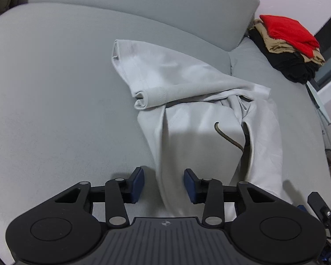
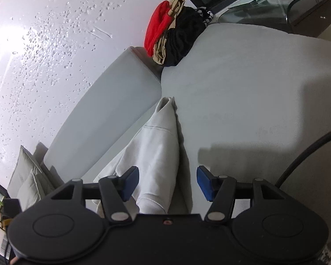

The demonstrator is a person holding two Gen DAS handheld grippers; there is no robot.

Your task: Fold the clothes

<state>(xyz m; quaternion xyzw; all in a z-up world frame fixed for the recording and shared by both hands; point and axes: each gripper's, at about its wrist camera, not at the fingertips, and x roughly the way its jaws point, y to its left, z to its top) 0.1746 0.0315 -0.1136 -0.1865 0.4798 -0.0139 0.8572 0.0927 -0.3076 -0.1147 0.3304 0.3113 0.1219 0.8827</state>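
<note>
A pale grey T-shirt (image 1: 196,114) lies crumpled on the grey sofa seat (image 1: 55,101), one sleeve spread toward the backrest, a dark neck edge showing. My left gripper (image 1: 164,184) is open, its blue pads either side of a fold at the shirt's near edge, not closed on it. In the right wrist view the same shirt (image 2: 156,152) rises as a ridge between the fingers of my right gripper (image 2: 167,182), which is open; the cloth lies near its left pad (image 2: 130,182).
A pile of red, tan and black clothes (image 1: 291,46) sits at the far end of the sofa, also in the right wrist view (image 2: 172,35). The sofa backrest (image 2: 103,114) stands against a white wall. A glass table (image 2: 275,6) stands beyond. A black cable (image 2: 309,152) crosses at right.
</note>
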